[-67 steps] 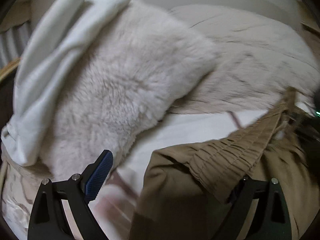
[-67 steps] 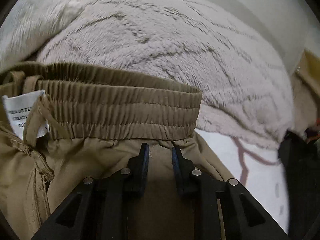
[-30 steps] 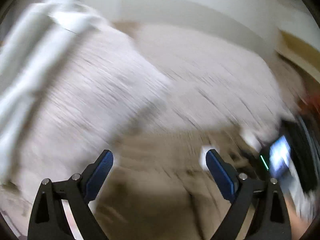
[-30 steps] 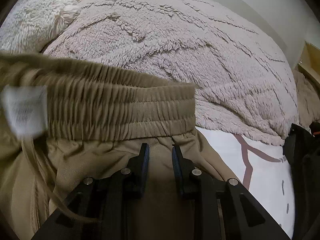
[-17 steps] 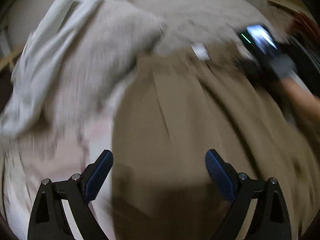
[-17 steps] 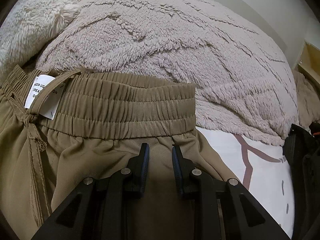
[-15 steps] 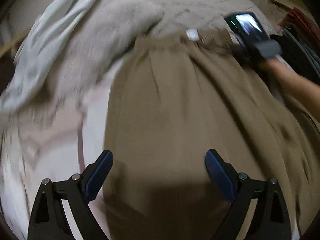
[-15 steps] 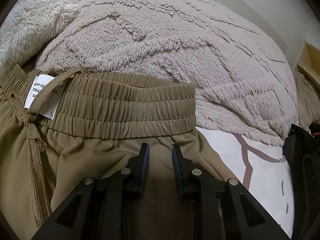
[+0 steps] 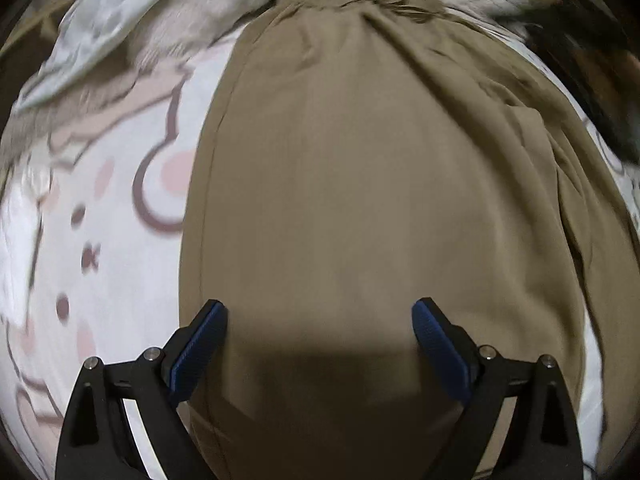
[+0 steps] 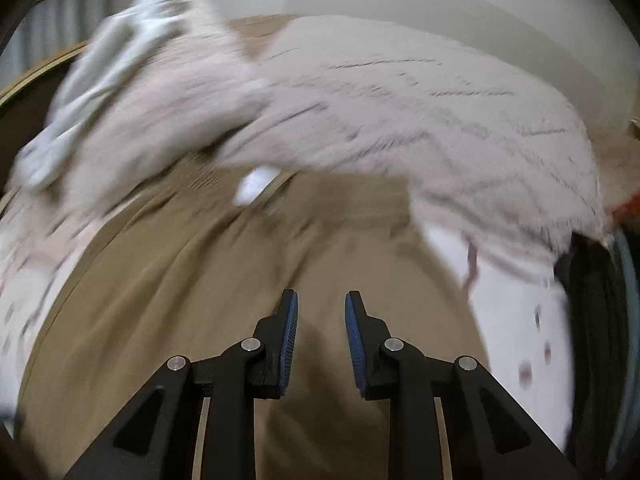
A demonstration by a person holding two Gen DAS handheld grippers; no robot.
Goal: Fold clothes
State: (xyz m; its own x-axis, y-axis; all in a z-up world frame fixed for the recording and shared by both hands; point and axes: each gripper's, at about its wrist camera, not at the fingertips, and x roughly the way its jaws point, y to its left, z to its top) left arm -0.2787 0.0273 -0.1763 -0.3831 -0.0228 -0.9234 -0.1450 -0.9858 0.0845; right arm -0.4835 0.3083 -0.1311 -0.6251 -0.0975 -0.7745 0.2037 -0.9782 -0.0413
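From the left wrist view we see the white bedsheet with pink and brown cartoon print (image 9: 120, 240) at far left, then the olive-brown trousers of thin woven cloth (image 9: 380, 180) spread flat across it, waistband at the far end by the fluffy beige blanket (image 9: 224, 8). Our left gripper (image 9: 320, 316) hovers over the near part of the trousers, blue-padded fingers spread wide, nothing between them. In the right wrist view (badly blurred) the pale grey cloth (image 10: 100, 80) lies upper left. Our right gripper (image 10: 320, 312) sits above the trousers (image 10: 200, 300), fingers parted by a narrow gap, holding nothing.
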